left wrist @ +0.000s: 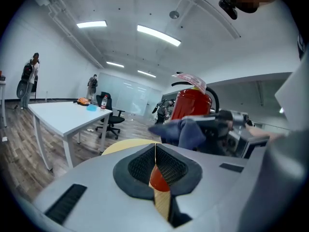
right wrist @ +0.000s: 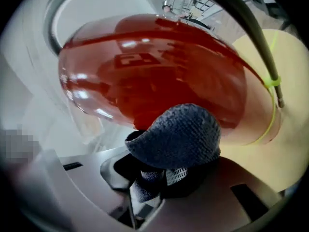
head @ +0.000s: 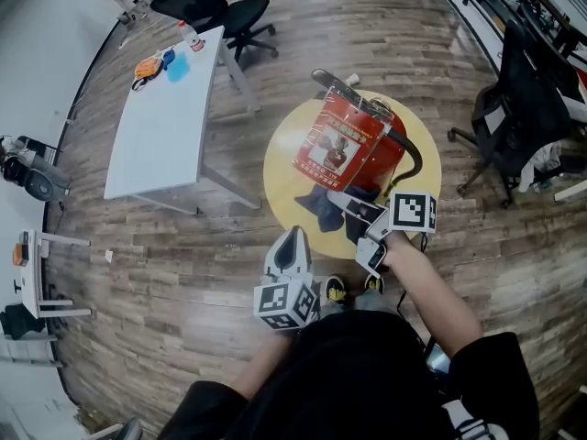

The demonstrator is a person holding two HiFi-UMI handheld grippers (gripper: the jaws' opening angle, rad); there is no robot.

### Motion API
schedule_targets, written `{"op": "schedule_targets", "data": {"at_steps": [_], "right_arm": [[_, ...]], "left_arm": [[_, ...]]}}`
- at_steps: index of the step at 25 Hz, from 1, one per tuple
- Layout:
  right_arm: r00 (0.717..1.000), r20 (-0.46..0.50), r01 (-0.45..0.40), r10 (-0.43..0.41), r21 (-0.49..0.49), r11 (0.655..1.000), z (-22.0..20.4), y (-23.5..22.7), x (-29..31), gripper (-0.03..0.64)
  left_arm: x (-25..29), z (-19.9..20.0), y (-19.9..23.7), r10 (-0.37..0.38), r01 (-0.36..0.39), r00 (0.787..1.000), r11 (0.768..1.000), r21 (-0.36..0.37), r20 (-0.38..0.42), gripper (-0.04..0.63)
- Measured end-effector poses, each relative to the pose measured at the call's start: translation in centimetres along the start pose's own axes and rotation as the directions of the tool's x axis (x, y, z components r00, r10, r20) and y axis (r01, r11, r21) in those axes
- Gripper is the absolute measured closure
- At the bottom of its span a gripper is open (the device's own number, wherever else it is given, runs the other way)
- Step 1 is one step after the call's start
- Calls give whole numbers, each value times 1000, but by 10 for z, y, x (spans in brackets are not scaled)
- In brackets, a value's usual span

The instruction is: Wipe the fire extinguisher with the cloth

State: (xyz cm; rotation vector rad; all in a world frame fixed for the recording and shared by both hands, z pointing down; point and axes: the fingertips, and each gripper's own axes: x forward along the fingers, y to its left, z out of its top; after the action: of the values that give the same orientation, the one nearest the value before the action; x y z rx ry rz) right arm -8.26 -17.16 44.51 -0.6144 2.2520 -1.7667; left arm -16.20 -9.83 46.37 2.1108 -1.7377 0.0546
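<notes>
A red fire extinguisher (head: 353,145) stands on a round yellow table (head: 284,177), with a black hose down its right side. My right gripper (head: 341,204) is shut on a dark blue cloth (head: 321,207) at the extinguisher's near side. In the right gripper view the cloth (right wrist: 176,137) bulges from the jaws just below the red body (right wrist: 159,66). My left gripper (head: 293,238) hangs at the table's near edge, away from the extinguisher, jaws closed with nothing between them. The left gripper view shows the extinguisher (left wrist: 190,105) and the cloth (left wrist: 181,129) ahead.
A white table (head: 160,117) with a bottle and small items stands to the left. Black office chairs (head: 220,7) are behind it and at the right (head: 518,108). Wooden floor surrounds the round table. Two people stand far off in the left gripper view.
</notes>
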Motion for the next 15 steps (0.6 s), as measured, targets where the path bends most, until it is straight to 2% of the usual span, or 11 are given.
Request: {"op": "schedule_targets", "data": {"at_steps": [4, 8, 11, 13, 15], "right_arm": [[982, 113, -161, 154, 51, 986, 27, 76, -3, 499], [966, 188, -184, 178, 15, 983, 33, 75, 4, 499], [959, 267, -97, 90, 14, 995, 31, 37, 18, 499], [954, 298, -5, -22, 90, 996, 21, -6, 27, 499], [949, 283, 104, -138, 132, 986, 7, -59, 31, 499]], "left_arm": [[4, 4, -4, -8, 8, 1000, 1000, -5, 15, 572], [2, 1, -8, -9, 9, 1000, 1000, -8, 18, 572], [0, 0, -6, -4, 4, 1000, 1000, -12, 13, 572], [-3, -1, -4, 4, -4, 1000, 1000, -15, 10, 572], [-5, -1, -2, 13, -13, 1000, 1000, -16, 8, 572]]}}
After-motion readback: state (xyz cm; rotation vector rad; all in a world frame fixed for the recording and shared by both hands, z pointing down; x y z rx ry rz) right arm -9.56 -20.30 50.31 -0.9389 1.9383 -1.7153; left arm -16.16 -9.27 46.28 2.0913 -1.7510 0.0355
